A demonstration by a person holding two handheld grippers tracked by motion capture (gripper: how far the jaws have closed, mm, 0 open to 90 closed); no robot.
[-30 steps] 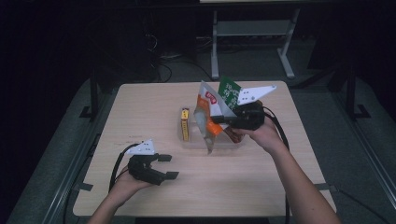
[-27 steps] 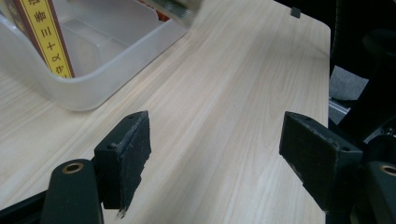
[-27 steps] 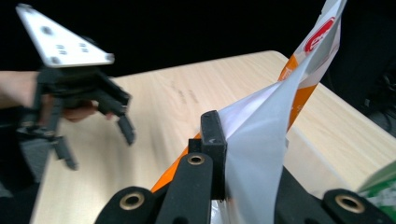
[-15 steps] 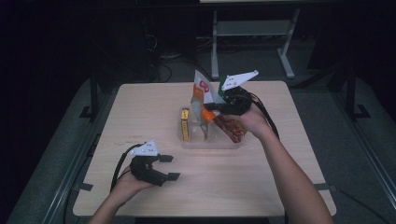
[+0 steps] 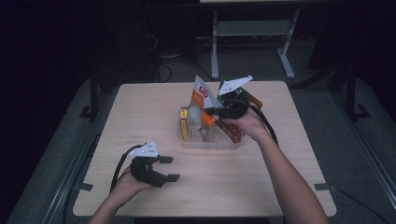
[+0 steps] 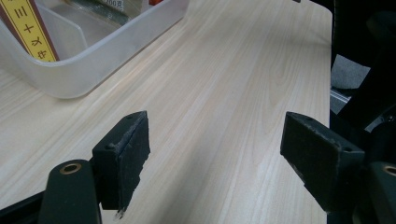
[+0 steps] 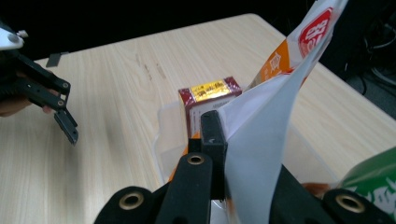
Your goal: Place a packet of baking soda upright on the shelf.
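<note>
Orange-and-white packet (image 5: 201,100), maroon-and-yellow box (image 5: 185,123), pale wooden table (image 5: 140,107)

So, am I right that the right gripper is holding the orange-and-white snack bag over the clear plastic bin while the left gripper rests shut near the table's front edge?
Not quite: the left gripper is open, its jaws wide apart with only bare table between them, as the left gripper view shows. The rest holds: the right gripper is shut on the orange-and-white snack bag over the clear plastic bin.
</note>
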